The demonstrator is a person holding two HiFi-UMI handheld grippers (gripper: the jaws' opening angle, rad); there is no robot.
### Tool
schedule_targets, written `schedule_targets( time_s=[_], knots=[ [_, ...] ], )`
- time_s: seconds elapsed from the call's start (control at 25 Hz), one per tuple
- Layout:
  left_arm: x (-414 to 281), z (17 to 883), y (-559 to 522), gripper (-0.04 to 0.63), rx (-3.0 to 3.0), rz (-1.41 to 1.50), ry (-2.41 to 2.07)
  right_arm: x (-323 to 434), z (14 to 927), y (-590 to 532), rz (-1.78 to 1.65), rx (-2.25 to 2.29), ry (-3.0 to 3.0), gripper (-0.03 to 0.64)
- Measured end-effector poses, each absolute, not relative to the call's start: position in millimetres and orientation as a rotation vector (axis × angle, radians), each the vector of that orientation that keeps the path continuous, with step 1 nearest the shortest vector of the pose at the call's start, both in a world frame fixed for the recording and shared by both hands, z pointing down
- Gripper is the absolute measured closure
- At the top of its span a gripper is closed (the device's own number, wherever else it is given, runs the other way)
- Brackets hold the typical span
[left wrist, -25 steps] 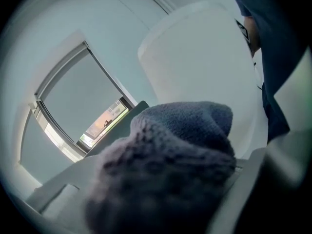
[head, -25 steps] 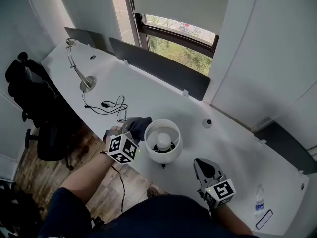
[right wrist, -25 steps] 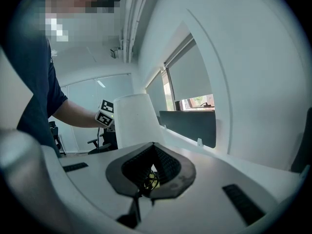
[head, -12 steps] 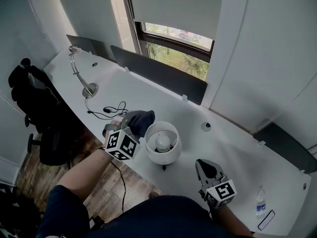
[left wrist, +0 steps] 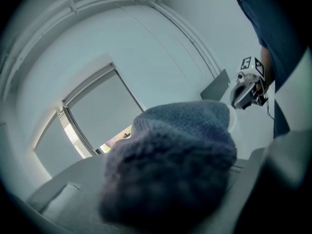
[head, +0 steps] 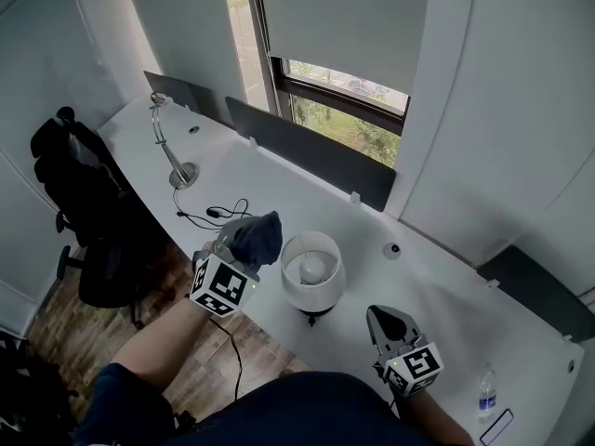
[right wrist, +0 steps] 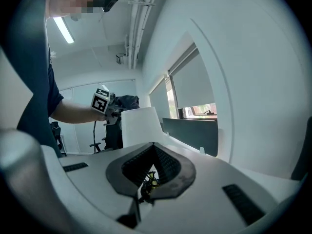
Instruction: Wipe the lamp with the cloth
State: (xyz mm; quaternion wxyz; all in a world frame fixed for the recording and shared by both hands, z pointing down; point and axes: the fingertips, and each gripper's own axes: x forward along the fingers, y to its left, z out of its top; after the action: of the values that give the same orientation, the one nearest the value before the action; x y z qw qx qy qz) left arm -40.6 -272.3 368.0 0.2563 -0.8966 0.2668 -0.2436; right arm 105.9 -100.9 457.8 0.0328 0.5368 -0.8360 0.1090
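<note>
Since approx 1 s ago the left gripper (head: pixel 240 251) w/ the cloth (head: pixel 258 237) has come up off the lamp's (head: pixel 312 269) left flank. The cloth now sits just left of the shade's rim; touching or not, can't tell. Jaws are clamped on the cloth, a dark blue-grey fuzzy wad. It's soft & light, so it should mould to the shade, and the bunched hold looks fine. The lamp is a white drum shade, open on top w/ the bulb showing inside, standing at the desk's (head: pixel 437 277) front edge. Prob. light, tippy, thin-walled: wipe gently and steady it low at the base. Right of the lamp, apart from it, the right gripper (head: pixel 385 320) hasn't shifted; jaws closed, empty.
</note>
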Motion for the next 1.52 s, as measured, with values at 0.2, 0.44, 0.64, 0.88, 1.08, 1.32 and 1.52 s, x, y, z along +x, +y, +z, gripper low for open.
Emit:
schedule_targets(
  time_s=[0.2,0.44,0.64,0.88,1.08,1.32,1.52],
  knots=[
    [-54,348,-234,0.548,-2.587,-0.482,0.814,93,456,-98,0.311,1.584,-2.606,0.612],
    [-56,341,-184,0.548,-2.722,-0.335,0.850,76,452,-97,0.290,1.503,-2.655,0.612],
    [-38,350,-138,0.548,-2.809,-0.293,0.751,63,442,-97,0.258,1.453,-2.678,0.613],
    [-16,365,-97,0.548,-2.952,-0.231,0.670,50,428,-94,0.205,1.400,-2.721,0.614],
    [-11,370,-80,0.548,-2.992,-0.238,0.617,34,418,-88,0.132,1.322,-2.785,0.612],
    [-11,382,-65,0.548,-3.048,-0.214,0.641,22,413,-80,0.105,1.300,-2.816,0.614],
    [-11,389,-61,0.548,-3.076,-0.208,0.647,15,418,-74,0.117,1.266,-2.833,0.614]
  ],
)
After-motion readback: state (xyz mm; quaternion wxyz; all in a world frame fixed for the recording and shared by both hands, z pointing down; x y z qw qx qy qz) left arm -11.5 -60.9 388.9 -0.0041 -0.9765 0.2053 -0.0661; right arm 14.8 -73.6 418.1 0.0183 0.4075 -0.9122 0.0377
